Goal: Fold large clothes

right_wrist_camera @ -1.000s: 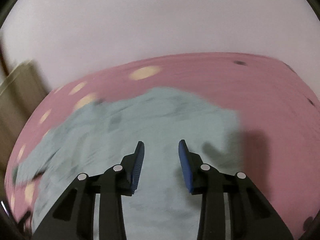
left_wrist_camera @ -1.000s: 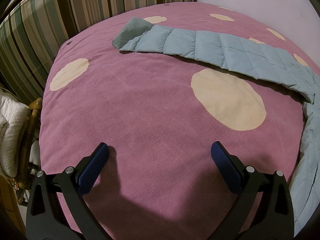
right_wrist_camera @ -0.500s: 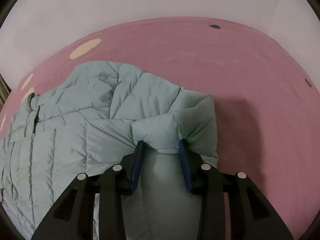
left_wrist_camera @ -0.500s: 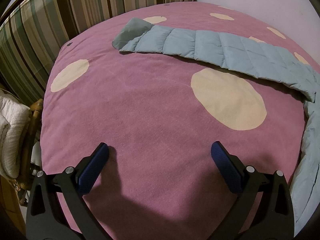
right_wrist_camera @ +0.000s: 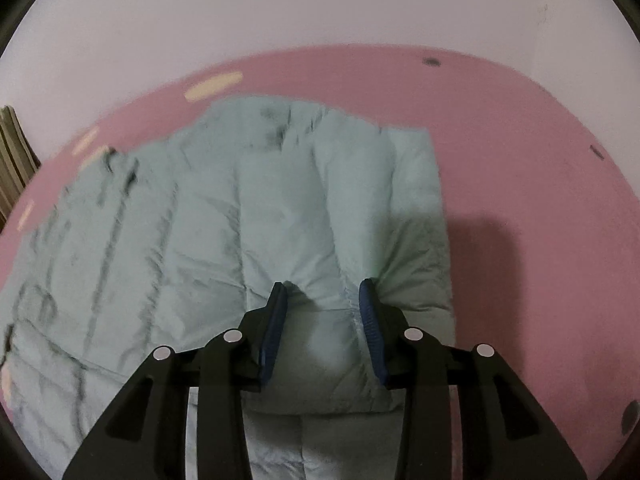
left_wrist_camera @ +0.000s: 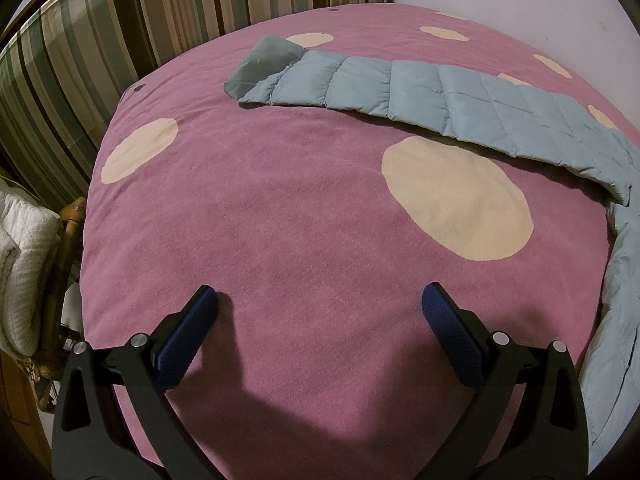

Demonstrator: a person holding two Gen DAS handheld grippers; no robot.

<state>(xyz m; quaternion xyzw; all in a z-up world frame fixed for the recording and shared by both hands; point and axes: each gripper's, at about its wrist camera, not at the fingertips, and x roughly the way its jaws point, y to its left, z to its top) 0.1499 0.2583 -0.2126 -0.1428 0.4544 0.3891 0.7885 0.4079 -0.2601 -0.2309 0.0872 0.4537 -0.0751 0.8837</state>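
Two tools | left tool [left_wrist_camera: 320, 304] wide over bedspread [left_wrist_camera: 280, 208] | right tool [right_wrist_camera: 323, 300] pinching jacket [right_wrist_camera: 200, 220] | chair [left_wrist_camera: 60, 248] beside bed

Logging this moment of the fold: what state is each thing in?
Left gripper: open, empty, above the bedspread.
Right gripper: fingers shut on a bunched fold of the puffer jacket.
Jacket sleeve: stretched out flat.
Jacket body: spread, wrinkled, one part doubled over.

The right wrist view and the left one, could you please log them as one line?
right gripper: shut on puffer jacket | left gripper: open, empty, over bedspread | sleeve: laid out flat
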